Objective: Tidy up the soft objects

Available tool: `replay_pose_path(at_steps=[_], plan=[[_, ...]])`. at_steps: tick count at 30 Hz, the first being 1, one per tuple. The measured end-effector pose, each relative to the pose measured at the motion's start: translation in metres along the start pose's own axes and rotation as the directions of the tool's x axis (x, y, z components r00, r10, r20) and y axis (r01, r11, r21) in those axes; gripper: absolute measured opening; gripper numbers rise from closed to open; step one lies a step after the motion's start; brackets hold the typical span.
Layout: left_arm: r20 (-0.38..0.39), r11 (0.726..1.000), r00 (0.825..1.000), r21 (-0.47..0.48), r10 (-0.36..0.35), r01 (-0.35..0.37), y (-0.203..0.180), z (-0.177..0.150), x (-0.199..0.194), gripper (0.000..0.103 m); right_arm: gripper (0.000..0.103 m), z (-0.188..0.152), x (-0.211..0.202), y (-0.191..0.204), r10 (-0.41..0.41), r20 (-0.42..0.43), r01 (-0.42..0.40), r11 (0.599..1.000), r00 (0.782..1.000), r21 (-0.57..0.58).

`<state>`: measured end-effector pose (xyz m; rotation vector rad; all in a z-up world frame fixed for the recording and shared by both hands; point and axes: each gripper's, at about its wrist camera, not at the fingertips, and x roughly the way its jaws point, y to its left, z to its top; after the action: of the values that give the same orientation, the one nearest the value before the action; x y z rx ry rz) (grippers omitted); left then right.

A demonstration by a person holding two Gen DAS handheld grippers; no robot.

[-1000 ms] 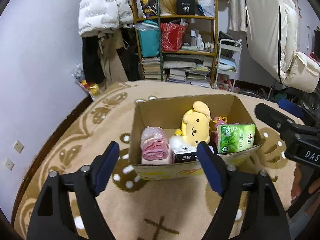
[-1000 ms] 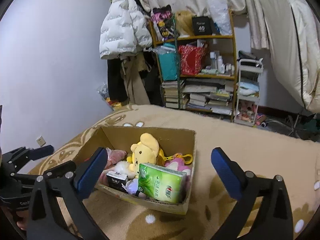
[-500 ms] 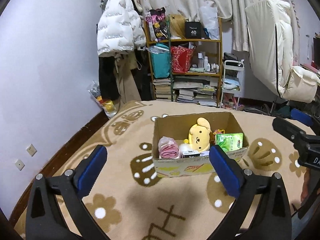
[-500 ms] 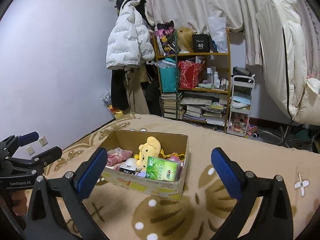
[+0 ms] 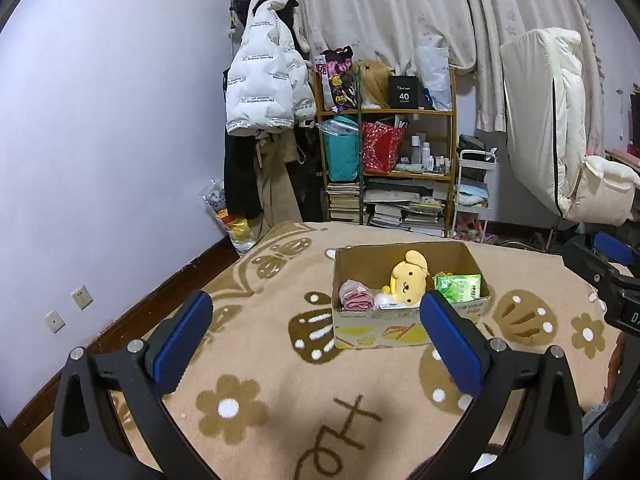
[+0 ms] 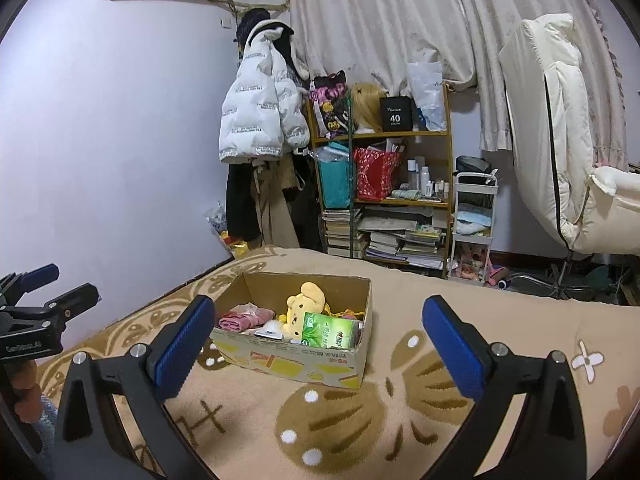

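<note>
Now that we have pulled both grippers back, left gripper (image 5: 316, 336) and right gripper (image 6: 316, 344) fingers apart and empty, the box (image 5: 408, 326) sits mid-rug (image 5: 260, 360), packed; sorting looks finished.

From my left wrist view, the cardboard box (image 5: 376, 332) wall hides the lower parts of the yellow plush (image 5: 408, 282), the pink bundle (image 5: 355, 295) and the green tissue pack (image 5: 458, 287). The small dark item (image 6: 269, 333) beside the plush is too small for me to identify. The right gripper (image 5: 608, 268) is cut off at the frame edge there, and only part of the hand (image 6: 24, 390) under the left gripper (image 6: 44, 296) shows.
</note>
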<state>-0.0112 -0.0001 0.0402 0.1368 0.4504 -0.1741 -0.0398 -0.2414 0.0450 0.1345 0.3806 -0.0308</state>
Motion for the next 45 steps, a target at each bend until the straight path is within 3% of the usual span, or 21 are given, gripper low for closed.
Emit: replay_pose_path(at_steps=[10, 30, 45], plan=[[0.041, 1.0, 0.999, 0.028, 0.01, -0.011, -0.006, -0.006, -0.016, 0.102, 0.103, -0.004, -0.015, 0.002, -0.001, 0.02, 0.001, 1.0, 1.0, 0.011], [-0.002, 0.996, 0.999, 0.078, 0.052, -0.051, -0.014, -0.018, 0.005, 0.102, 0.103, -0.012, -0.003, -0.007, -0.015, -0.038, 0.015, 1.0, 0.999, 0.0], [-0.019, 0.996, 0.999, 0.078, 0.044, -0.043, -0.016, -0.021, 0.008, 0.102, 0.103, -0.013, -0.001, -0.007, -0.014, -0.042, 0.014, 1.0, 0.999, -0.001]])
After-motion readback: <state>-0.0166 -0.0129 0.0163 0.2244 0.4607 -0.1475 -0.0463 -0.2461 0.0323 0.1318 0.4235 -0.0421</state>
